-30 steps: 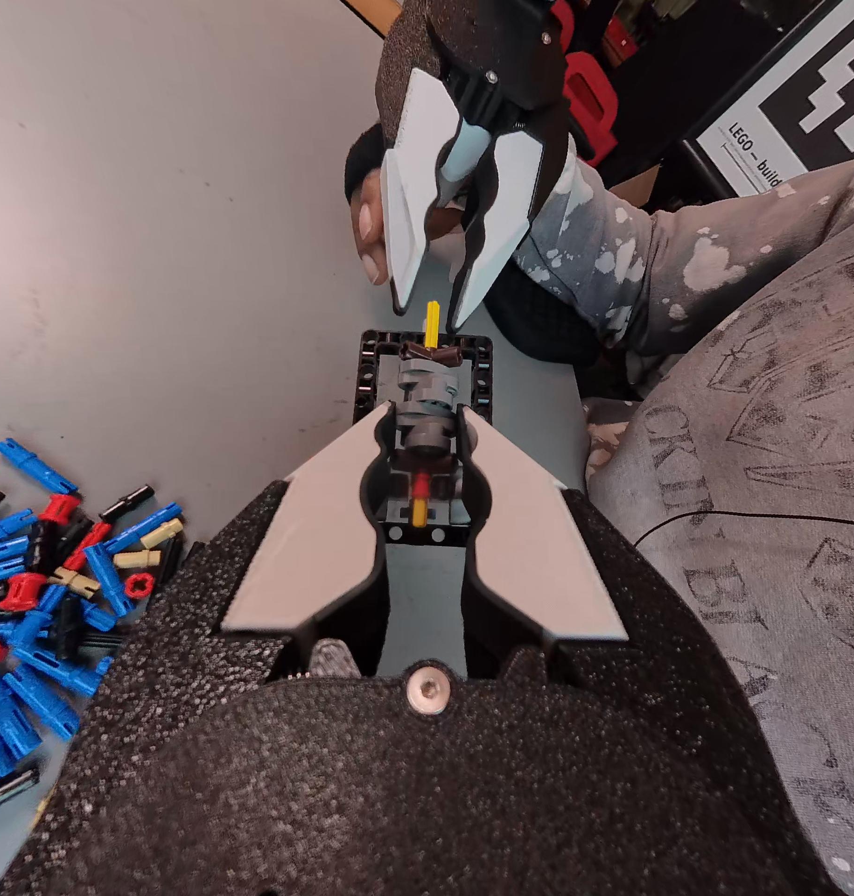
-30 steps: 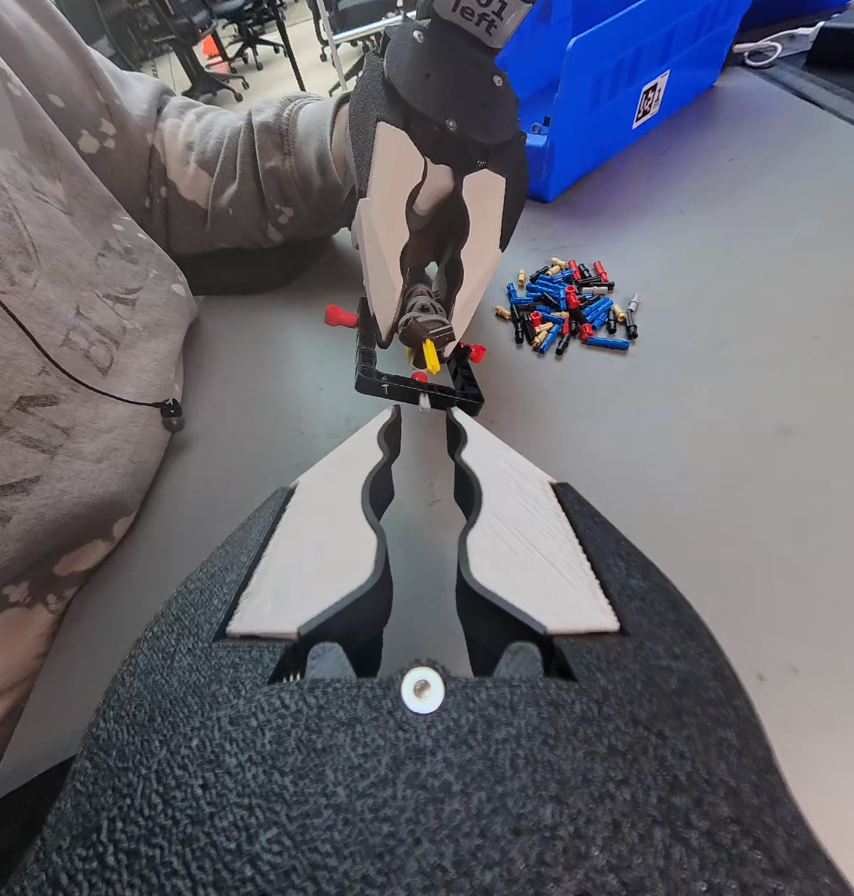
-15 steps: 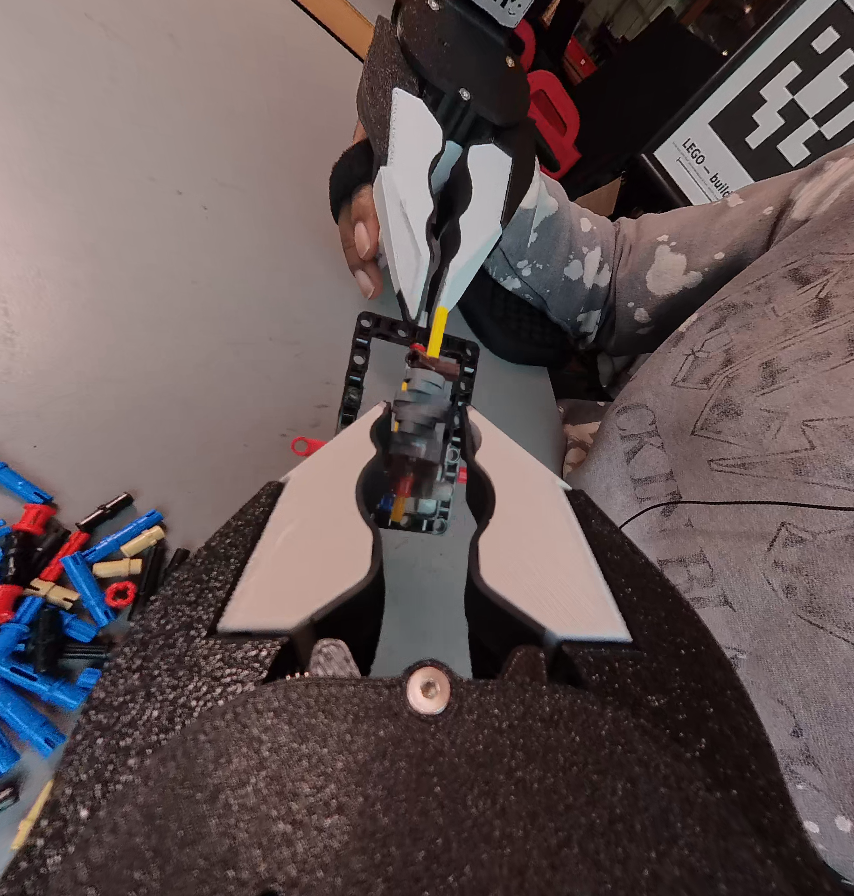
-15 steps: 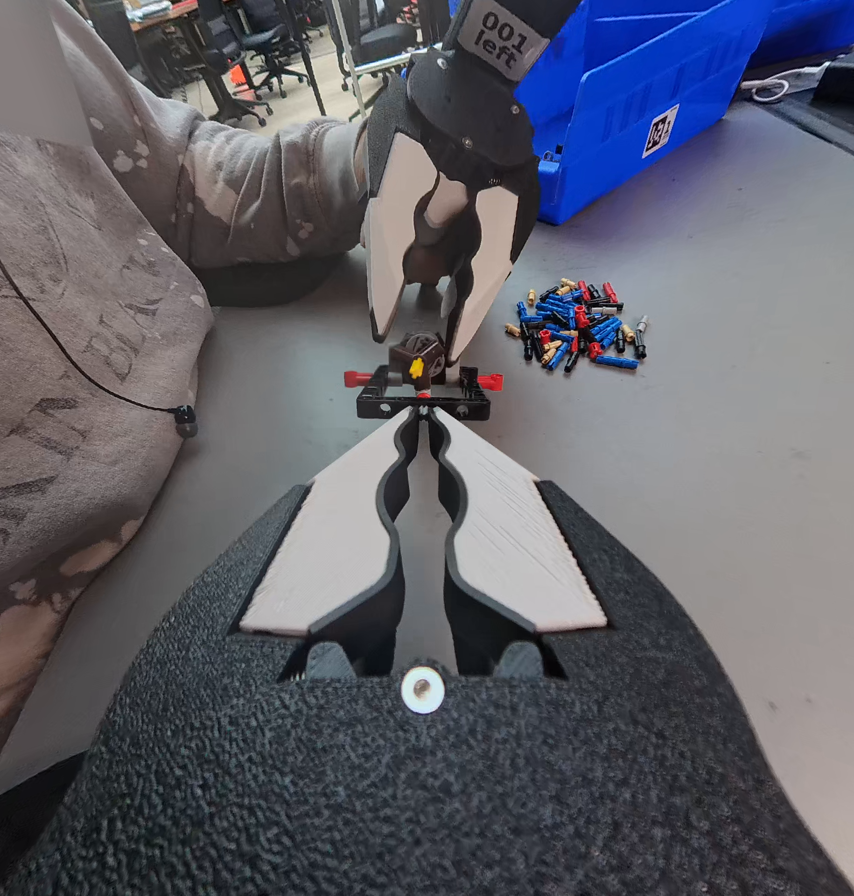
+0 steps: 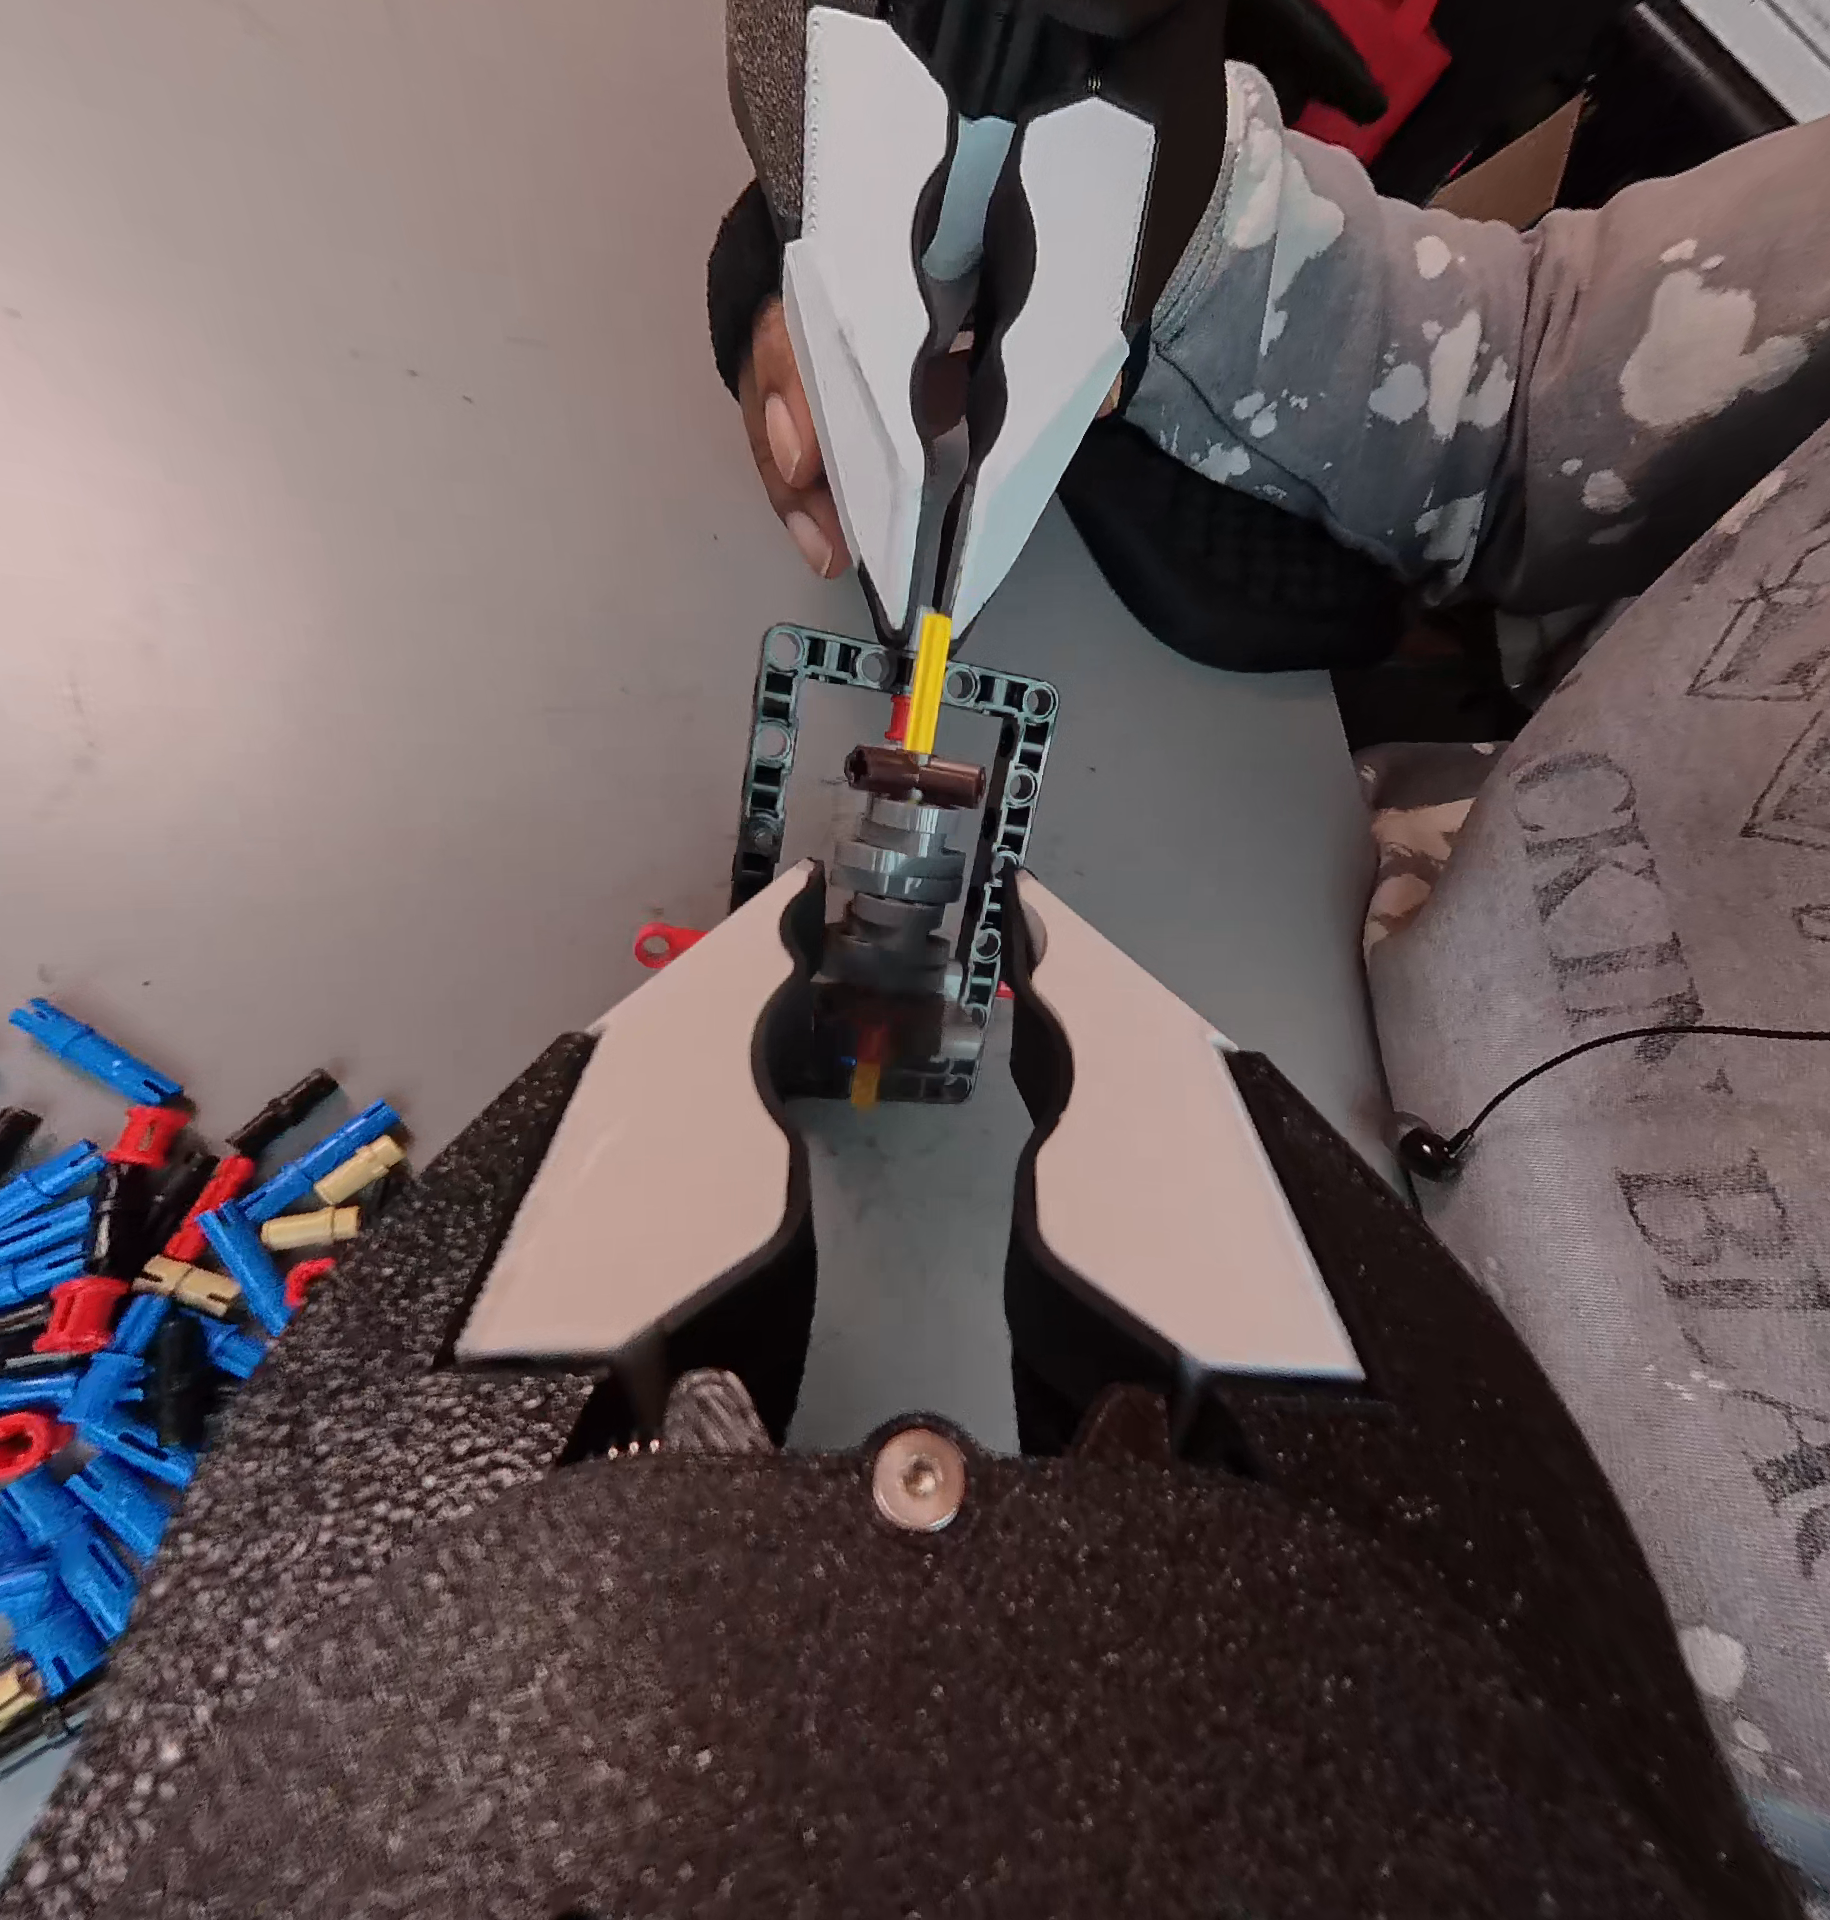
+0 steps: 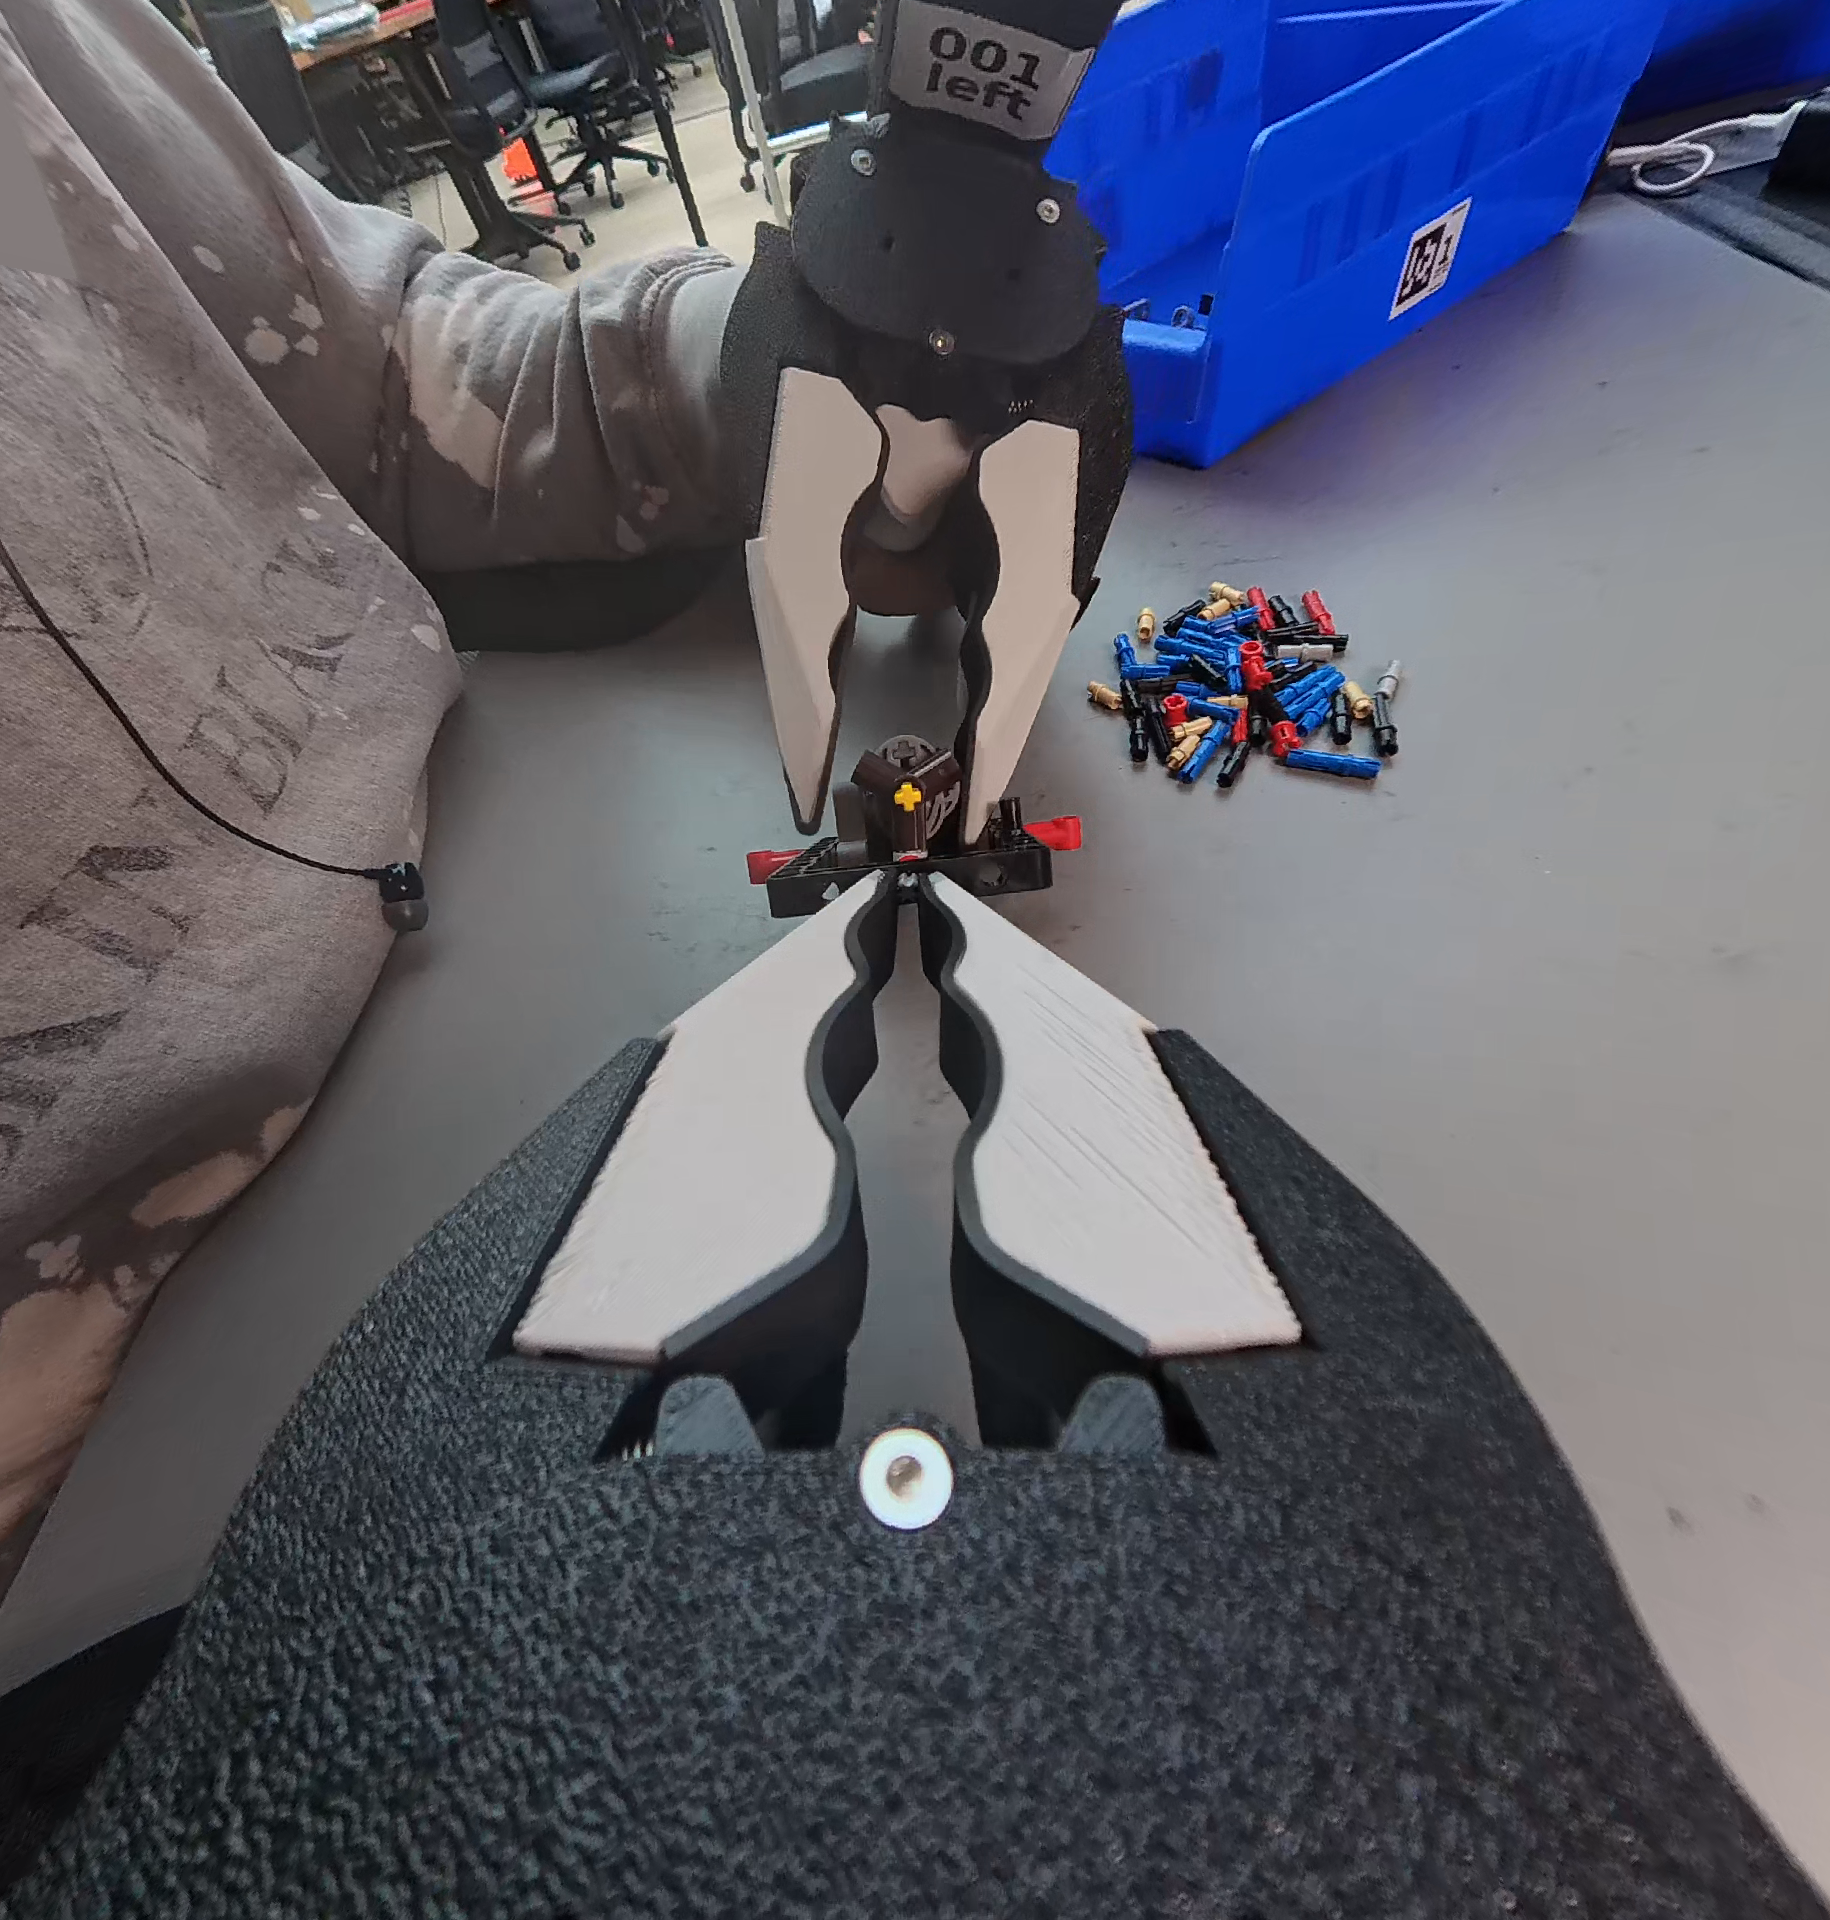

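A black rectangular frame (image 5: pixel 776 727) lies flat on the grey table and also shows in the right wrist view (image 6: pixel 994 883). A yellow axle (image 5: pixel 929 686) runs along it through a brown connector (image 5: pixel 916 771) and a stack of grey discs (image 5: pixel 900 862). My left gripper (image 5: pixel 911 878) is open and straddles the grey stack with small gaps at the sides; it also shows in the right wrist view (image 6: pixel 890 821). My right gripper (image 6: pixel 904 881) is shut, its tips against the frame's near beam just below the axle's end (image 6: pixel 907 798). Whether the tips pinch anything is hidden.
A pile of blue, red, black and tan pins (image 5: pixel 80 1299) lies left of my left gripper and also shows in the right wrist view (image 6: pixel 1243 686). A blue bin (image 6: pixel 1358 208) stands behind it. The person's sleeve (image 5: pixel 1513 312) and torso (image 6: pixel 111 727) border the table edge. Red pins (image 6: pixel 1056 831) stick out of the frame. There is about 5 cm between the tips of the two grippers.
The frame was tilted up in my left gripper and now lies flat on the table. My left fingers have spread slightly. My right gripper has closed and moved up to the frame's beam.
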